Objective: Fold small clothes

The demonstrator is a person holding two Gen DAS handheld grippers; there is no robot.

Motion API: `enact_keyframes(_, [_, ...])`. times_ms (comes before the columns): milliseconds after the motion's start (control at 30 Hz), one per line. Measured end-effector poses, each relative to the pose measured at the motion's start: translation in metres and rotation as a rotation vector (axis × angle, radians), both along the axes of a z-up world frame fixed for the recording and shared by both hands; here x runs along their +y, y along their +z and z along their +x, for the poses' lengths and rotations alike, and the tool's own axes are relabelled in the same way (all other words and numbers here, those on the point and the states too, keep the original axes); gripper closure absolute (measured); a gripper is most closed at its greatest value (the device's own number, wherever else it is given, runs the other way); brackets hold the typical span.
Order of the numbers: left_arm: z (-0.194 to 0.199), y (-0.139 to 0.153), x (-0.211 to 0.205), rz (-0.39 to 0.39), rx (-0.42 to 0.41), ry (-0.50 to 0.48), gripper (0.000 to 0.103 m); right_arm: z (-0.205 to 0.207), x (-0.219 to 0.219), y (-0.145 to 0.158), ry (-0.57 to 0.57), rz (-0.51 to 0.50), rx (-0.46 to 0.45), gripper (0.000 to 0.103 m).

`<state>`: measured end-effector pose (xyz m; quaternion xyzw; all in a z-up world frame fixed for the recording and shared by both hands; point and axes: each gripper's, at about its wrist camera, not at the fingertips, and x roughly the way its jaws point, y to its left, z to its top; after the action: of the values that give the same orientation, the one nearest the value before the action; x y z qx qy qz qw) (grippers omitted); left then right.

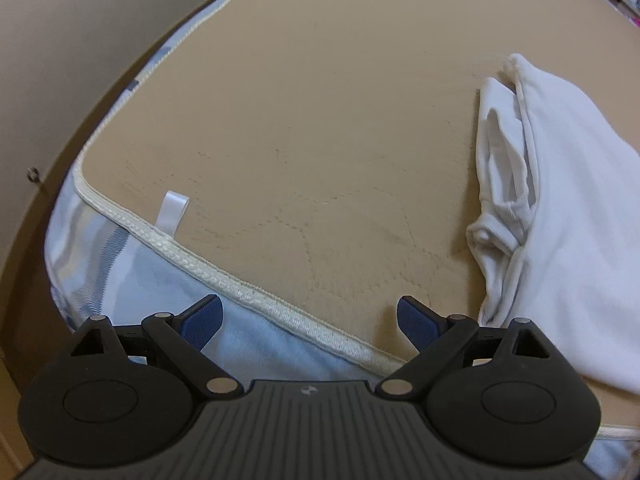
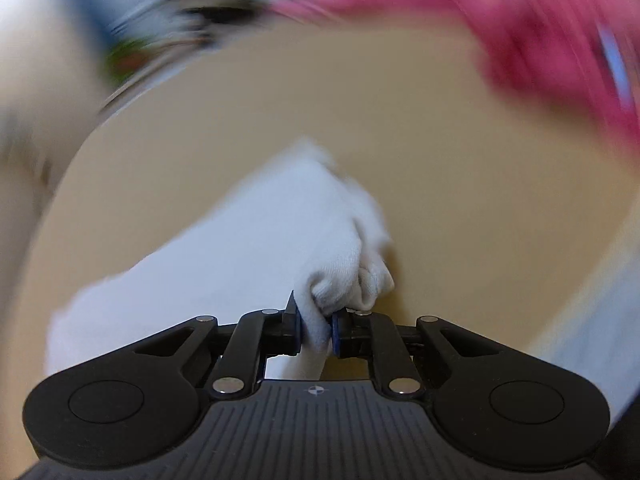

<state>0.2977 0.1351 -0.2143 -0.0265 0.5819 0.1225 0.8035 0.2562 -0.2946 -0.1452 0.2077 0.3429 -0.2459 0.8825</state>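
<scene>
A bedroom in a home. A tan mattress (image 1: 304, 128) with piped edging (image 1: 224, 276) fills both views. Clothes (image 2: 540, 28) lie heaped at its far side.

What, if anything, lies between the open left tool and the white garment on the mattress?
Nothing visible. The left tool hangs open over the mattress edge, and only bare tan surface separates it from the garment to its right. The right tool already pinches the cloth.

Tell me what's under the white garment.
The white garment lies on the tan mattress top; whatever else is beneath is covered. The right tongs pinch one bunched edge.
</scene>
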Motion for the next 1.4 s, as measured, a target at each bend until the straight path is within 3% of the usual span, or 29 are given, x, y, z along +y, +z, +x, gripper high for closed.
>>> enact_keyframes(100, [-0.001, 0.002, 0.01, -0.012, -0.012, 0.004, 0.007, 0.042, 0.103, 0.04, 0.318, -0.391, -0.029, 0.091])
enact_keyframes(167, [-0.002, 0.002, 0.02, -0.016, -0.019, 0.007, 0.007, 0.056, 0.172, 0.046, 0.52, -0.526, -0.065, 0.091])
enact_keyframes(233, [-0.003, 0.0, 0.031, -0.024, -0.015, 0.025, 0.007, 0.057, 0.241, 0.032, 0.743, -0.623, -0.076, 0.09])
enact_keyframes(367, [-0.002, -0.009, 0.049, -0.04, 0.015, 0.056, 0.007, 0.048, 0.327, -0.04, 1.106, -0.645, 0.118, 0.088])
enact_keyframes(433, [-0.005, -0.012, 0.053, -0.048, 0.016, 0.049, 0.007, 0.039, 0.342, -0.065, 1.134, -0.704, 0.171, 0.085])
enact_keyframes(500, [-0.005, -0.01, 0.052, -0.049, 0.008, 0.04, 0.007, 0.031, 0.343, -0.068, 1.136, -0.741, 0.136, 0.085])
enact_keyframes(600, [-0.002, -0.004, 0.046, -0.091, -0.012, 0.026, 0.007, 0.028, 0.335, -0.056, 1.184, -0.659, 0.104, 0.081])
enact_keyframes(733, [-0.002, 0.021, 0.034, -0.18, -0.079, 0.005, 0.007, 0.007, 0.329, -0.05, 1.336, -0.558, 0.111, 0.051])
enact_keyframes(800, [-0.003, 0.035, 0.027, -0.231, -0.114, -0.015, 0.007, -0.008, 0.33, -0.049, 1.394, -0.566, 0.103, 0.05])
enact_keyframes(900, [0.001, 0.048, 0.007, -0.284, -0.139, -0.072, 0.007, -0.024, 0.317, -0.029, 1.34, -0.522, 0.051, 0.052])
enact_keyframes(1033, [0.014, 0.042, -0.039, -0.219, -0.111, -0.208, 0.004, -0.027, 0.277, -0.003, 1.066, -0.43, -0.007, 0.051])
enact_keyframes(1067, [0.019, 0.035, -0.047, -0.166, -0.094, -0.228, 0.002, -0.023, 0.267, -0.002, 1.002, -0.426, -0.011, 0.05])
enact_keyframes(1133, [0.028, 0.018, -0.04, -0.081, -0.053, -0.185, 0.0, -0.011, 0.252, -0.006, 0.877, -0.43, 0.019, 0.049])
enact_keyframes(1200, [0.027, 0.008, -0.011, -0.144, -0.024, -0.082, 0.0, 0.0, 0.241, -0.015, 0.798, -0.387, 0.057, 0.049])
enact_keyframes(1300, [0.02, -0.004, 0.028, -0.054, 0.008, 0.045, 0.001, 0.014, 0.224, -0.042, 0.743, -0.249, 0.205, 0.05])
enact_keyframes(1400, [0.009, -0.007, 0.055, -0.128, 0.035, 0.071, 0.001, 0.005, 0.222, -0.05, 0.76, -0.219, 0.212, 0.049])
